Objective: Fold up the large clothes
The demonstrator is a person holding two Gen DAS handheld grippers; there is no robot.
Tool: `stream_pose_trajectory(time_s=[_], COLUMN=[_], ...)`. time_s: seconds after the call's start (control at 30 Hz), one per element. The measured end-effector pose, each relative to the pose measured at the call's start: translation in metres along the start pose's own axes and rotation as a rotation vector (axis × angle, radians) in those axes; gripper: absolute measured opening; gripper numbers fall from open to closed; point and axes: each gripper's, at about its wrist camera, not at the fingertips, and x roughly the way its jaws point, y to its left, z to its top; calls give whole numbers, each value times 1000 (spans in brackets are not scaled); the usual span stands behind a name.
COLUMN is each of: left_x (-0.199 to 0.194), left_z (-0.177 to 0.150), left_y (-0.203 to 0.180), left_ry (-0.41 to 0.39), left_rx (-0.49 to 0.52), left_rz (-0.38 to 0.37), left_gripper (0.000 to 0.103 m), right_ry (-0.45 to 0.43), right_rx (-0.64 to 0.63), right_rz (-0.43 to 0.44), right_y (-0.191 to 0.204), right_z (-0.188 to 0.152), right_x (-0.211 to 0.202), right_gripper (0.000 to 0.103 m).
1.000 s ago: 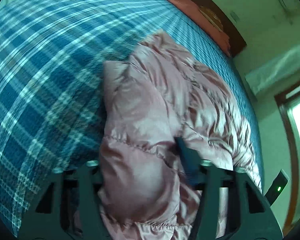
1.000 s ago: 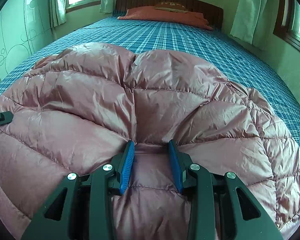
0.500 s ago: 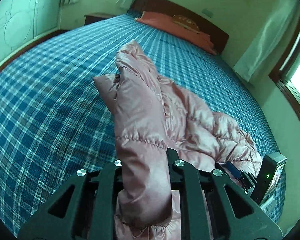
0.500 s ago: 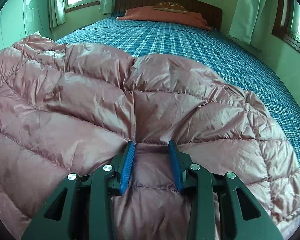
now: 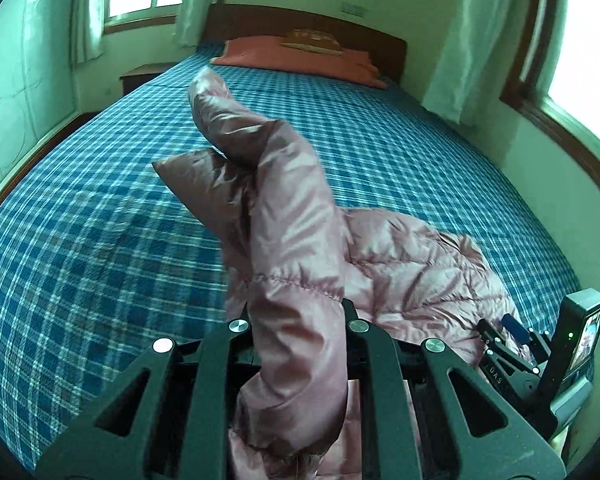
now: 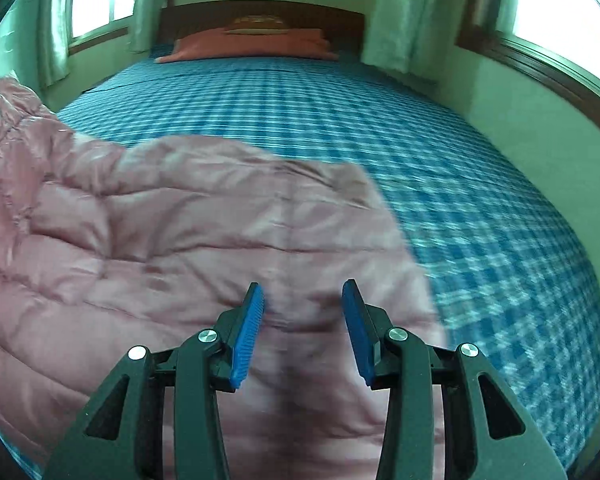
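Note:
A pink quilted puffer jacket (image 5: 412, 264) lies on a bed with a blue plaid sheet (image 5: 80, 240). My left gripper (image 5: 296, 312) is shut on a thick fold of the jacket (image 5: 292, 216) and holds it raised off the bed, with the fabric standing up between the fingers. In the right wrist view the jacket (image 6: 180, 240) lies spread below my right gripper (image 6: 302, 304), whose blue pads (image 6: 248, 332) stand apart over the fabric. The right gripper also shows at the lower right of the left wrist view (image 5: 512, 332).
Orange pillows (image 5: 300, 60) and a dark wooden headboard (image 5: 300, 24) are at the far end of the bed. Curtained windows are on both sides. A small bedside table (image 5: 144, 74) stands at the far left. The bed's right edge (image 6: 580, 240) runs close to the wall.
My left gripper has lifted the held fold higher and turned toward the headboard. My right gripper has opened wider and let go of the jacket, which has dropped flatter on the bed.

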Motion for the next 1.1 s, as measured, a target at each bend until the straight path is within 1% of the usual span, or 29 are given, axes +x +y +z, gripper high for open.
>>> stream_pose_trajectory(time_s=[0.1,0.2,0.27,0.53,0.8,1.1], left_x=[8,20,30,70,91,100], left_z=[-3,-9,-16,-41,-54,-63], left_y=[-24,-47,-61,-84,-93,-105], left_ry=[16,38,59,140,152,128], left_rx=[46,101,138,190,222,283], left_rz=[-9,-9,-5,-5,4,40], left_gripper=[15,15,15,15,15,15], right_ry=[10,17,17,12,6,4], right_rx=[14,18,18,33,40,43], right_rz=[-13,-5,-5,13,16,15], right_y=[-16,-22,-19,-20,-19,-19], right_z=[-9,-13,-21,-30,-33,-33], right_x=[4,10,10,14,14,15], right_gripper=[42,42,42,42,42,42])
